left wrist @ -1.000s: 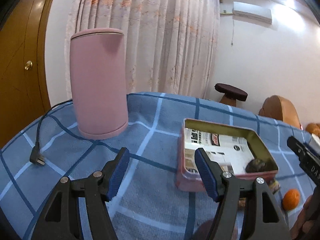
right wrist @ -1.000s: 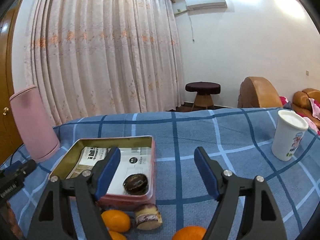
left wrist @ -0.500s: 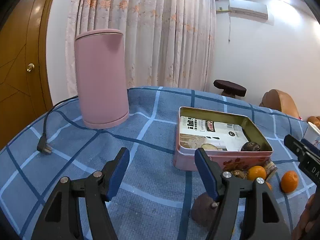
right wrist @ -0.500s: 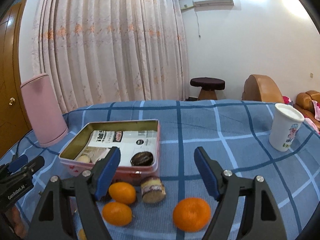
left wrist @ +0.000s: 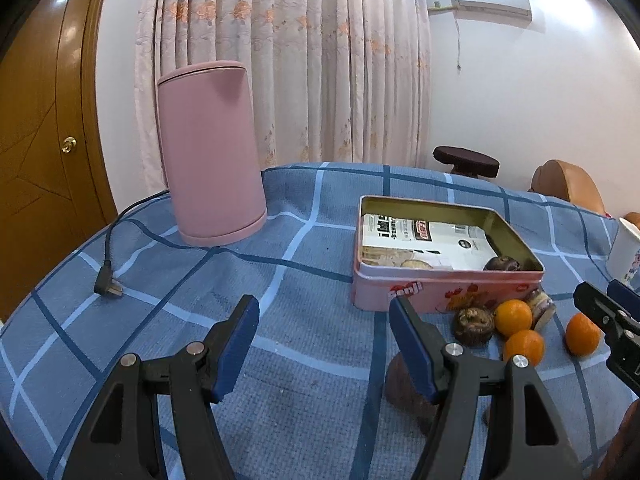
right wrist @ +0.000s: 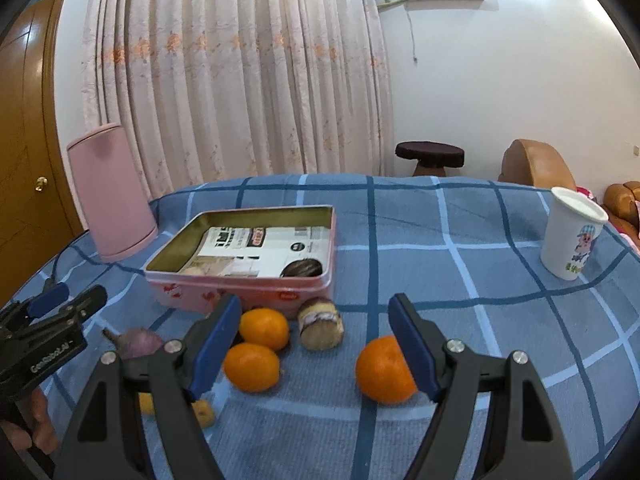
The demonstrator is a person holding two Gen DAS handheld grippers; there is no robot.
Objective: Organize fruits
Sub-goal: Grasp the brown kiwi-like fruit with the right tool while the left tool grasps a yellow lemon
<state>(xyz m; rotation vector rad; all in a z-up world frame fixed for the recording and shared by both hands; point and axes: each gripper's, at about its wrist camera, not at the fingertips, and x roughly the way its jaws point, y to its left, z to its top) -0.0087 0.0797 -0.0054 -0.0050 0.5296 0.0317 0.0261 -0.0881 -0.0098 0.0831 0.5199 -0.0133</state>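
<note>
Three oranges lie in front of a pink tin (right wrist: 248,292): two together (right wrist: 264,328) (right wrist: 251,366) and one apart (right wrist: 384,370), right by my right gripper's right finger. The tin (left wrist: 440,292) holds a white packet and a dark pastry. A brownish-purple fruit (right wrist: 138,342) lies left of the oranges; in the left wrist view it (left wrist: 408,384) sits partly behind the right finger. My left gripper (left wrist: 324,320) is open and empty over the cloth. My right gripper (right wrist: 316,320) is open and empty above the oranges.
A pink kettle (left wrist: 210,152) stands at the back left, its cord and plug (left wrist: 108,288) on the blue checked cloth. A white cup (right wrist: 572,236) stands at the right. Small cakes (right wrist: 320,322) (left wrist: 474,324) lie by the tin. Small yellow fruit (right wrist: 204,412) lies behind my right gripper's left finger.
Both grippers have drawn back and lifted from the tin, so the oranges, cakes and brownish-purple fruit in front of it came into view. Both stayed open.
</note>
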